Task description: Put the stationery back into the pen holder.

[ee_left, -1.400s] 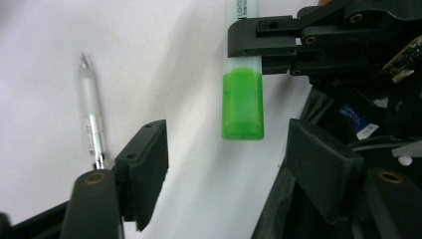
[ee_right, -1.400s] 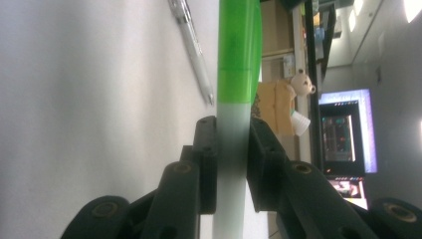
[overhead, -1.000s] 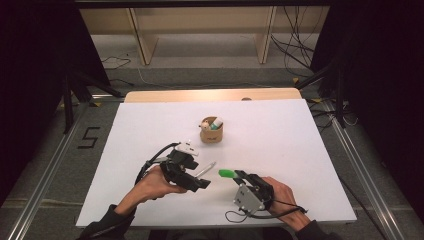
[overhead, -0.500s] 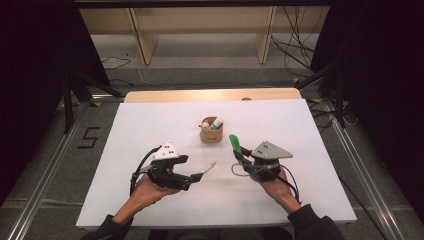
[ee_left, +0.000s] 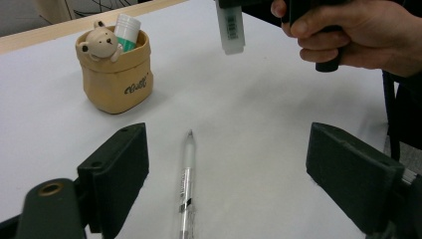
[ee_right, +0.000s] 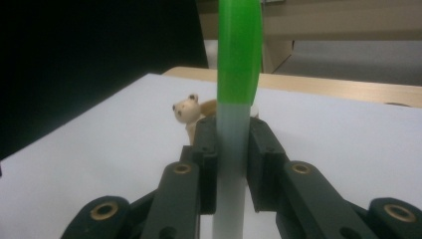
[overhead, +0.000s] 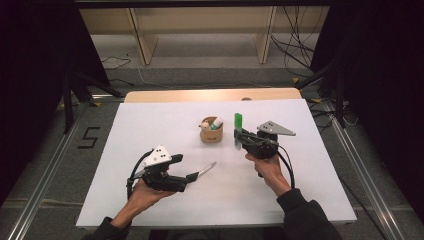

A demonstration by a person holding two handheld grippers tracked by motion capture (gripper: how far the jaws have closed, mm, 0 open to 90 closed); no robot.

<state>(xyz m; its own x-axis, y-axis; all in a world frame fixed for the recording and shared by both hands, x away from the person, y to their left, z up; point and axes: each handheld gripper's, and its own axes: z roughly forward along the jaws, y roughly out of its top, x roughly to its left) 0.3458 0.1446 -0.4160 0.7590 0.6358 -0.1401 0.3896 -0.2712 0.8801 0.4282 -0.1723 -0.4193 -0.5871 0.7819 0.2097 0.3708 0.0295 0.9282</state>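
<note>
Right gripper (overhead: 239, 136): jaws clamped on a green-capped stick (overhead: 238, 129), held upright, cap above the jaws, pale body running down between them. Just to its left stands the tan pouch (overhead: 211, 134) with a bear figure (ee_left: 99, 43) on its rim and a white-and-green tube (ee_left: 125, 31) inside; nothing lies between stick and pouch. Left gripper (ee_left: 226, 169): jaws have just been opening, now wide apart, gripping nothing. A pen (ee_left: 186, 180) lies flat on the white table (overhead: 150, 125) between them, tip pointing away towards the pouch, untouched by either pad.
</note>
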